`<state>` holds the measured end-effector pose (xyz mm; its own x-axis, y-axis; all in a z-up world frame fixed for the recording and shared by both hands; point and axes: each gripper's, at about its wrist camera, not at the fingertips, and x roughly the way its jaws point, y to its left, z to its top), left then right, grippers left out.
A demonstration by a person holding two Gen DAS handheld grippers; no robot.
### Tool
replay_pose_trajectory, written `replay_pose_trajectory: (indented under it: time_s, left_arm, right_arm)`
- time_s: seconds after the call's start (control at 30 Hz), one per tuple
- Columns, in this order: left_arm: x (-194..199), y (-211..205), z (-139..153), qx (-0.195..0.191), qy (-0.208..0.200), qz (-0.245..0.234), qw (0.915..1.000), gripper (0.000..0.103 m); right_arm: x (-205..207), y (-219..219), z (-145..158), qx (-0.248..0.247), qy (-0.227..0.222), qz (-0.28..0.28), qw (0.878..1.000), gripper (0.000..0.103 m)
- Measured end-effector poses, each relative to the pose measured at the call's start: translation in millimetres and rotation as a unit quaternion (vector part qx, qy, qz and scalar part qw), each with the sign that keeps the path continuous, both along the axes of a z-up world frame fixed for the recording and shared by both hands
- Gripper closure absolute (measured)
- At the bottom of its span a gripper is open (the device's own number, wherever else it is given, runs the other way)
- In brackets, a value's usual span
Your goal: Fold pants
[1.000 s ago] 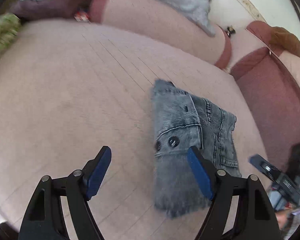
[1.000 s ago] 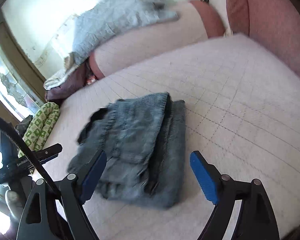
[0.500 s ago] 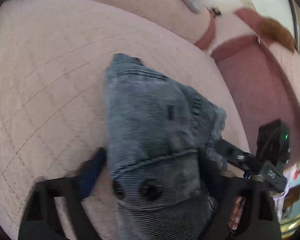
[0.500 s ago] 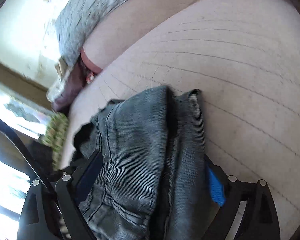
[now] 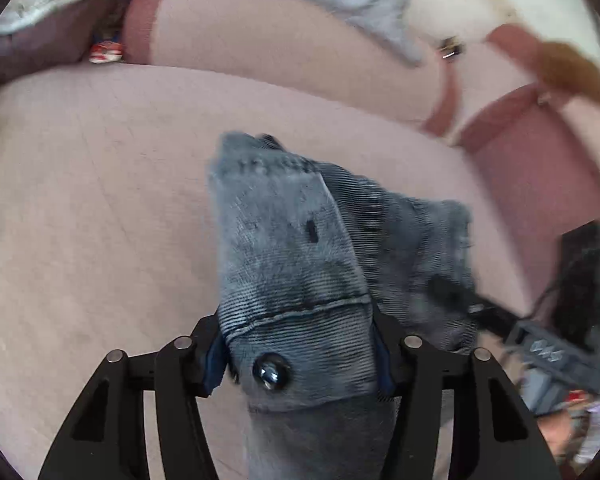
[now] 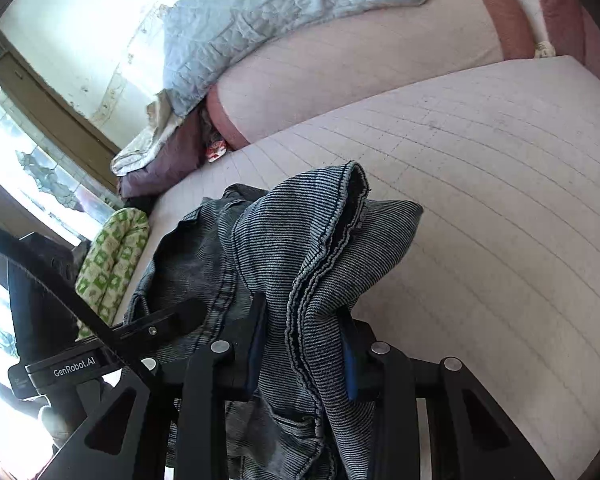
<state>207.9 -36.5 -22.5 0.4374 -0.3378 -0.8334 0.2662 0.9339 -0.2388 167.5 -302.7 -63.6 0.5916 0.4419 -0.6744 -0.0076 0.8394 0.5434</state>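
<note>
On one pink sofa [image 5: 80, 200], two hand-held grippers, left [image 5: 298, 356] and right [image 6: 302, 344], have just closed, pinching one pair of pants [image 5: 300, 260].

Item count: one pair of folded grey denim pants [image 5: 300, 264]; two grippers, left gripper [image 5: 298, 356] and right gripper [image 6: 302, 344]; one light-blue quilt [image 6: 260, 12], far; one green-patterned cushion [image 6: 112, 256], left.

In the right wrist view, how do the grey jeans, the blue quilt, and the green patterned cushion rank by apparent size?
1. Grey jeans, largest, though nearness to the camera enlarges them.
2. Blue quilt.
3. Green patterned cushion, clearly smallest and partly hidden.
</note>
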Motion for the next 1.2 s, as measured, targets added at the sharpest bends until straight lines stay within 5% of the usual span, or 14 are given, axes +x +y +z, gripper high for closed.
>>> replay_pose_trajectory:
  time_s: [0.07, 0.17, 0.27, 0.37, 0.47, 0.7, 0.8, 0.87, 1.0, 1.03, 1.2]
  left_arm:
    - [5, -4, -26, 0.095, 0.000, 0.015, 0.9953, 0.042]
    - [-4, -8, -35, 0.114, -0.028, 0.009, 0.9931, 0.039]
    - [-17, -4, -28, 0.138, -0.052, 0.006, 0.9891, 0.039]
    - [-26, 1, -9, 0.122, -0.071, 0.014, 0.9898, 0.039]
    - [-57, 16, 20, 0.103, -0.109, 0.031, 0.9882, 0.039]
    - [-150, 43, 71, 0.088, -0.201, 0.086, 0.9719, 0.024]
    - [-191, 42, 91, 0.101, -0.264, 0.136, 0.9494, 0.013]
    - [-220, 45, 107, 0.112, -0.321, 0.168, 0.9253, 0.001]
    - [-267, 46, 125, 0.117, -0.395, 0.205, 0.8878, 0.000]
    - [-272, 47, 127, 0.110, -0.399, 0.204, 0.8872, 0.000]
    - [-262, 43, 114, 0.096, -0.324, 0.160, 0.9274, 0.000]
  right_arm:
    - [14, 7, -15, -0.043, 0.024, -0.008, 0.999, 0.059]
    - [20, 13, -37, -0.117, 0.049, -0.025, 0.992, 0.044]
    - [7, 3, -39, -0.087, 0.047, -0.043, 0.994, 0.042]
    - [-20, -5, -16, -0.085, 0.017, -0.061, 0.994, 0.042]
    - [-58, -8, 16, -0.101, -0.029, -0.068, 0.992, 0.032]
    - [-151, 18, 50, -0.146, -0.102, -0.078, 0.981, 0.020]
    - [-175, 32, 43, -0.144, -0.100, -0.075, 0.982, 0.020]
    - [-191, 35, 38, -0.131, -0.099, -0.075, 0.984, 0.020]
    - [-208, 44, 41, -0.133, -0.110, -0.076, 0.982, 0.020]
    - [-211, 46, 43, -0.137, -0.113, -0.075, 0.981, 0.020]
    - [-218, 60, 45, -0.163, -0.107, -0.078, 0.978, 0.016]
